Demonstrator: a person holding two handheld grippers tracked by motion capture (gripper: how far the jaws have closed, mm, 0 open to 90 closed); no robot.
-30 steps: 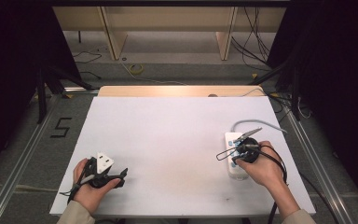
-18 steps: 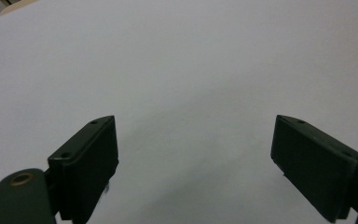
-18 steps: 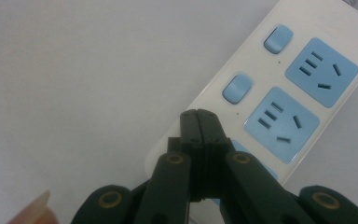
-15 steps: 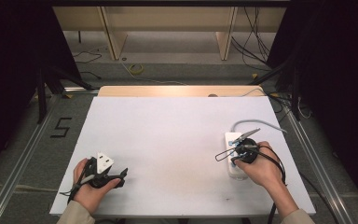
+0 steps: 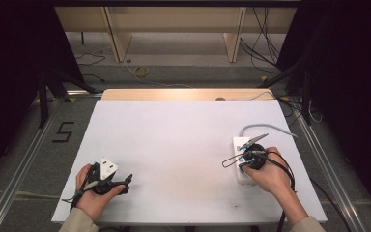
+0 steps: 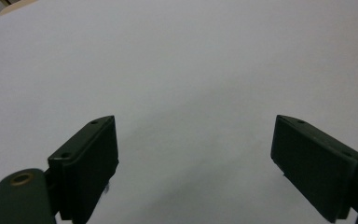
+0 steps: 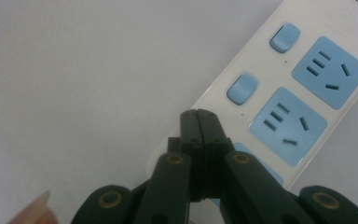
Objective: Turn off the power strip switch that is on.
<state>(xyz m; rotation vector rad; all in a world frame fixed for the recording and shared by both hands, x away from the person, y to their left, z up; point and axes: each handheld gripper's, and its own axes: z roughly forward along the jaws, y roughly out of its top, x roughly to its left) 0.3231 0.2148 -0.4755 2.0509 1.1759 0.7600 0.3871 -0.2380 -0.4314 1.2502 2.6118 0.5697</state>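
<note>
A white rectangular table top stands on a grey carpeted floor, with a pale wooden board along the table's far edge. Left of the table, a black figure "5" marks the floor; beyond the table stands a light wooden bench-like frame, loose cables on the floor before it. Black curtains hang on either side of the table.

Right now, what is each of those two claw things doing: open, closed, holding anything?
Left gripper: open, nothing between its jaws.
Right gripper: shut, holding nothing, its tips over the white power strip.
</note>
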